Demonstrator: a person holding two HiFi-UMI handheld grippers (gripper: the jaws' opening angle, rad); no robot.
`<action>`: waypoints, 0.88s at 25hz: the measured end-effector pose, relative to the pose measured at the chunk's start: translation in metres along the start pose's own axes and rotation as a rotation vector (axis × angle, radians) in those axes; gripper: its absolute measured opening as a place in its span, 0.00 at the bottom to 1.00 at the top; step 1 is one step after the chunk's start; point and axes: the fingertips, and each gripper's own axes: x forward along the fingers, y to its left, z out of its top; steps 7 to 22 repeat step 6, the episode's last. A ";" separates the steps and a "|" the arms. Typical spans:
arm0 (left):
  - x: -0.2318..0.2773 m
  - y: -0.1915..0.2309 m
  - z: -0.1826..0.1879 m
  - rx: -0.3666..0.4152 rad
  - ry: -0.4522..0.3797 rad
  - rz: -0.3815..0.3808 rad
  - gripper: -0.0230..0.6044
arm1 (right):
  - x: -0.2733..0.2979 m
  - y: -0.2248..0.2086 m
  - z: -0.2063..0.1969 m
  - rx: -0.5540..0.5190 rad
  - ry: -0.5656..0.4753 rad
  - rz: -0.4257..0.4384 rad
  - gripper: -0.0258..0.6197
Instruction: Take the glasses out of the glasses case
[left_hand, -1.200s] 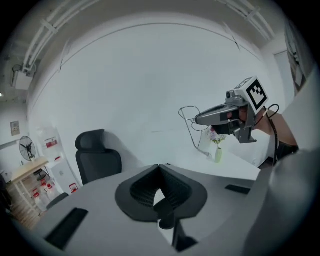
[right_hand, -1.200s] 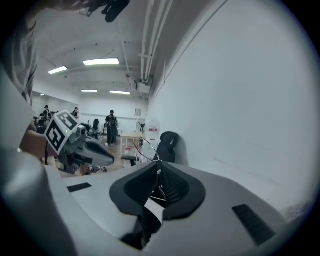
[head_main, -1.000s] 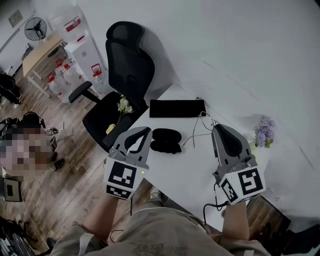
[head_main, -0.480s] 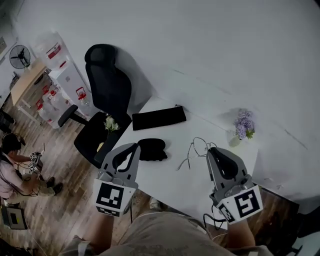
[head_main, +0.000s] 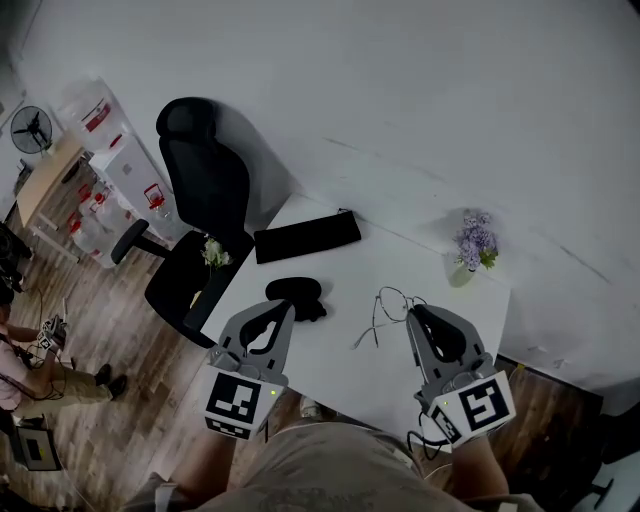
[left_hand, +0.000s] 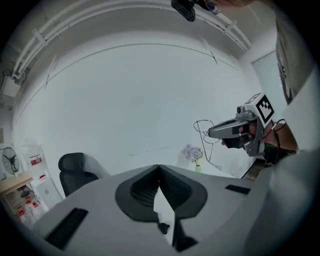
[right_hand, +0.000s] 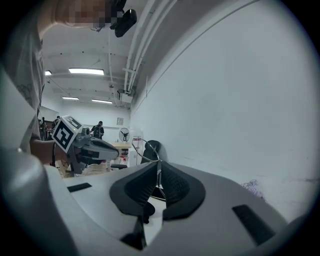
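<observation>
The black glasses case (head_main: 296, 291) lies on the white table (head_main: 335, 345), near its left edge. My left gripper (head_main: 287, 305) hovers just in front of the case, shut with nothing between its jaws (left_hand: 159, 168). My right gripper (head_main: 412, 313) is shut on the thin wire-frame glasses (head_main: 388, 308), which hang above the table to the right of the case. In the right gripper view the wire frame (right_hand: 146, 150) rises out from between the closed jaws. The left gripper view shows the right gripper (left_hand: 231, 128) with the glasses (left_hand: 202, 131) at its tip.
A flat black pouch (head_main: 307, 236) lies at the table's far side. A small vase of purple flowers (head_main: 471, 244) stands at the far right corner. A black office chair (head_main: 203, 188) stands left of the table, and a white wall runs behind it.
Both grippers have drawn back toward the table's near edge. The right one carried the glasses to the right, away from the case. The head view has shifted.
</observation>
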 end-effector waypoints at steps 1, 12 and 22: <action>0.001 0.000 0.001 0.000 -0.001 0.003 0.06 | 0.000 -0.002 0.000 -0.001 -0.002 0.000 0.11; 0.002 0.004 0.001 0.004 0.001 0.016 0.06 | 0.001 -0.004 0.002 0.004 -0.016 0.001 0.11; 0.002 0.004 0.001 0.004 0.001 0.016 0.06 | 0.001 -0.004 0.002 0.004 -0.016 0.001 0.11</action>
